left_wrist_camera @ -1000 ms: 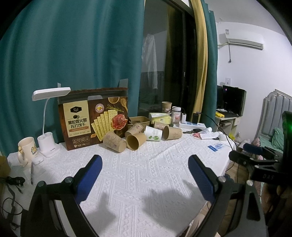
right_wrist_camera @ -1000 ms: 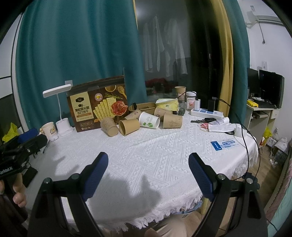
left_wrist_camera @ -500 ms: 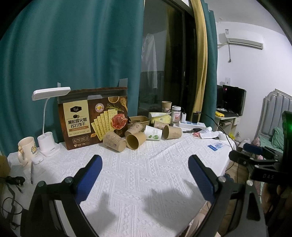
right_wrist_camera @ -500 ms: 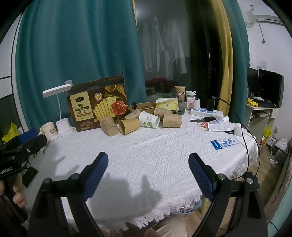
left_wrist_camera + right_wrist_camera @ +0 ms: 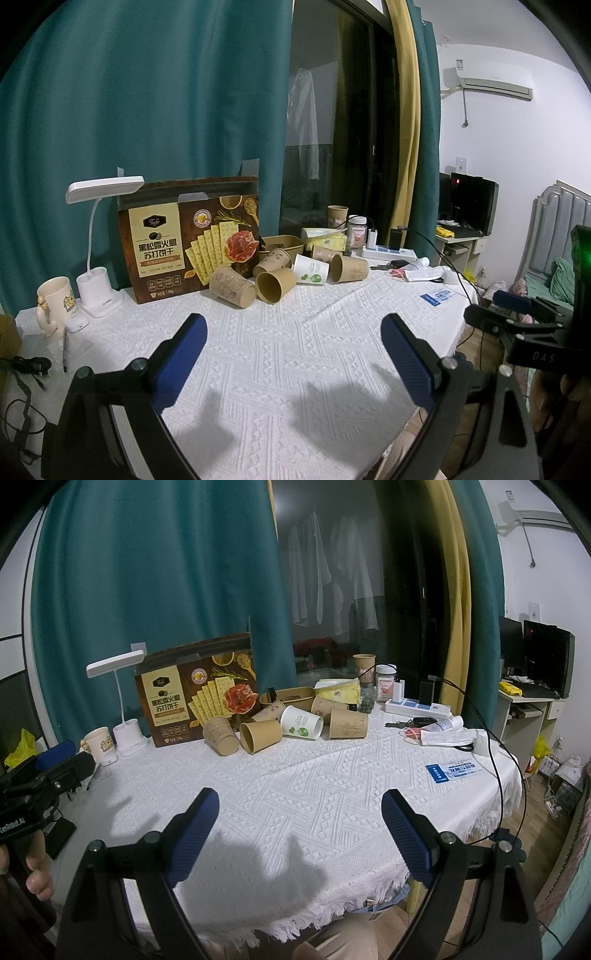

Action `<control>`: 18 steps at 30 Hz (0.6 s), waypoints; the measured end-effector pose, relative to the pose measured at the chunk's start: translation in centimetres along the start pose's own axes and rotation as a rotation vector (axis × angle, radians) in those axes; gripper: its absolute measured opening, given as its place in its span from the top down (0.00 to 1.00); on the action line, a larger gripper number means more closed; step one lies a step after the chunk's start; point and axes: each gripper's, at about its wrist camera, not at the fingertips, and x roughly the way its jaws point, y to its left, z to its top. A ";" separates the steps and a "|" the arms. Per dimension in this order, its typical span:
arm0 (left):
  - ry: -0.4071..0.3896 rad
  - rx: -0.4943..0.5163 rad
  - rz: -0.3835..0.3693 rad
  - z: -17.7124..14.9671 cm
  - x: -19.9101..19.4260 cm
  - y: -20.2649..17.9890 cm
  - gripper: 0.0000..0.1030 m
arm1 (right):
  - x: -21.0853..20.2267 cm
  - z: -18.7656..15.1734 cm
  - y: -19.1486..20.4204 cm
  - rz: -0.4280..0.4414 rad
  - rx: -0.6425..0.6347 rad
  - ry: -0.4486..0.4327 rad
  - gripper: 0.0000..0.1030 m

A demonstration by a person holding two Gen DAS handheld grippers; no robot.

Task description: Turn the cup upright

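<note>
Setting: white textured tablecloth (image 5: 295,775) over a table set against teal curtains and a dark window; the near half is bare, so both tools have free room to come forward.

Cups: a cluster of paper cups lies tipped over at the far middle of the table, just in front of the cracker box (image 5: 188,236). None in the cluster is upright yet, so the task looks unstarted.

Nearest brown cup (image 5: 275,285): on its side, open mouth turned toward the near edge. Its wall offers itself sideways to a pinch, which makes it a likely first pick.

Printed brown cup (image 5: 232,286): on its side just left of that one and touching or almost touching it, so a jaw going between them could nudge both.

White cup (image 5: 301,722): on its side, right of the plain brown one, green print showing.

Far brown cup (image 5: 348,722): at the right end of the cluster, also tipped.

Upright cup (image 5: 364,666): stands farther back by a jar, apart from the tipped ones.

Left gripper (image 5: 293,356): jaws spread wide, nothing between the blue pads, hovering over the near cloth and aimed at the cluster.

Right gripper (image 5: 299,832): likewise released and empty, low over the near edge, well short of the cups.

Surroundings: desk lamp (image 5: 99,236) and mug (image 5: 55,299) at far left; power strip (image 5: 417,706) and cables at far right, clear of the cups.
</note>
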 end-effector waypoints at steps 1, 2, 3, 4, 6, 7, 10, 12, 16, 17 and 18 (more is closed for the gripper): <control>0.001 -0.001 0.000 0.0 0.0 0.0 0.08 | 0.1 0.0 0.0 0.000 0.000 0.000 0.14; 0.001 -0.002 0.001 0.0 0.0 0.0 0.08 | 0.1 0.0 0.0 -0.001 0.001 0.001 0.14; 0.000 -0.001 0.000 0.0 0.0 0.0 0.08 | 0.1 0.0 0.0 0.000 0.001 0.001 0.14; 0.000 -0.001 0.000 0.0 0.0 0.0 0.08 | 0.0 0.0 0.0 0.001 0.001 -0.001 0.14; 0.000 0.000 0.000 0.0 0.0 0.0 0.08 | -0.1 -0.1 0.0 0.001 0.000 -0.002 0.14; 0.000 0.000 -0.001 0.0 0.0 0.0 0.08 | 0.0 -0.1 0.0 0.002 0.001 -0.001 0.14; 0.000 0.001 -0.001 0.0 0.0 0.0 0.08 | 0.0 -0.1 0.0 0.002 0.001 -0.001 0.14; 0.000 0.001 -0.002 0.0 0.0 0.0 0.08 | 0.0 -0.1 0.0 0.001 0.002 -0.001 0.14; -0.003 0.010 0.004 -0.1 0.1 0.0 0.08 | 0.1 -0.2 0.0 0.002 0.005 0.003 0.14; -0.009 0.021 0.011 -0.2 0.2 -0.1 0.08 | 0.2 -0.3 0.0 0.002 0.007 0.005 0.14; -0.011 0.030 0.019 -0.3 0.3 -0.1 0.08 | 0.5 -0.4 -0.1 0.000 0.010 0.012 0.14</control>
